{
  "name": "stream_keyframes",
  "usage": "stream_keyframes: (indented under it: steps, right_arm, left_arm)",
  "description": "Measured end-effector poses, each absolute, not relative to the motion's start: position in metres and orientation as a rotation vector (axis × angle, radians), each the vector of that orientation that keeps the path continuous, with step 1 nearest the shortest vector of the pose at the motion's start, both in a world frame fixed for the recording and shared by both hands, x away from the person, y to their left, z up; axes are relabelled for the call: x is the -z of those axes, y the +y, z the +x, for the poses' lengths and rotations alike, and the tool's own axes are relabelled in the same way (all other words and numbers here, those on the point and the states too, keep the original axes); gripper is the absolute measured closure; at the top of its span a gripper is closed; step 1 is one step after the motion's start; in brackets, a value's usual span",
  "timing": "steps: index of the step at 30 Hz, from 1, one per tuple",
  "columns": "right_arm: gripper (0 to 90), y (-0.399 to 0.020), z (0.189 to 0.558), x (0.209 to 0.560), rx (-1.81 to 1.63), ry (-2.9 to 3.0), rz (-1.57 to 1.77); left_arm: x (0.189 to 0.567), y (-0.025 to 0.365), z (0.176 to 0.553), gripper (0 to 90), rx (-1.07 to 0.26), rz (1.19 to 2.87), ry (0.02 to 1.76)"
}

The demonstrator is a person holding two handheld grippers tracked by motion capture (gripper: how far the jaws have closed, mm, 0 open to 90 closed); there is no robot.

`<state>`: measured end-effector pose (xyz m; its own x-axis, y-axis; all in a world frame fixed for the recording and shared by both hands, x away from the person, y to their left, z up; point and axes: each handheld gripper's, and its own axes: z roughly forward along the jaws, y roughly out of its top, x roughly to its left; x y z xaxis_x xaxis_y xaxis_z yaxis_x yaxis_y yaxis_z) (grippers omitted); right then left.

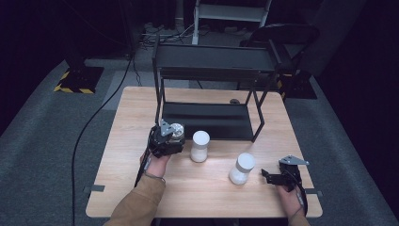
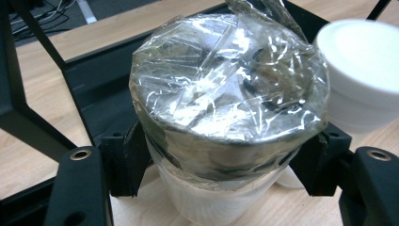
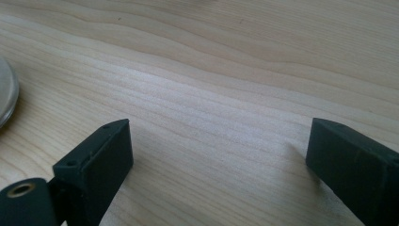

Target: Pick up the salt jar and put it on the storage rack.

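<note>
Left gripper view: left gripper (image 2: 221, 179) pinches jar (image 2: 226, 117) below film-wrapped lid, near desk's left edge before shelf (image 1: 207, 120). Looks rigid, light; film likely slippery, so hold body. Right gripper (image 3: 219, 157) spread, holding nothing.

black tongs (image 1: 169, 136), tan sleeve (image 1: 141, 200), trailing cable

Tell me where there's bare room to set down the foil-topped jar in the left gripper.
The lower shelf of the black rack is bare. So is the table left of the rack and along the near edge. It is crowded between the left gripper, the white jar and the tilted jar.
</note>
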<state>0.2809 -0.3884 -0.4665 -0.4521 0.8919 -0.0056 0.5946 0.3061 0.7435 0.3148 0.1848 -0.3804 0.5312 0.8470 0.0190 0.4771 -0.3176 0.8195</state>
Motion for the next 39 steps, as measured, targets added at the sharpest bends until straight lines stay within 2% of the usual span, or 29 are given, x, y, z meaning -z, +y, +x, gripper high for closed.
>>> stream_keyframes:
  steps: [20,39]
  right_arm:
    - [7.2,-0.388,0.281,0.467,-0.957,2.16,1.322]
    - [6.8,-0.388,0.281,0.466,-0.957,2.164,1.32]
  left_arm:
    - [0.363,0.176,0.353,30.0,-0.57,1.963,1.076]
    - [0.384,0.168,0.389,30.0,-0.566,1.974,1.134]
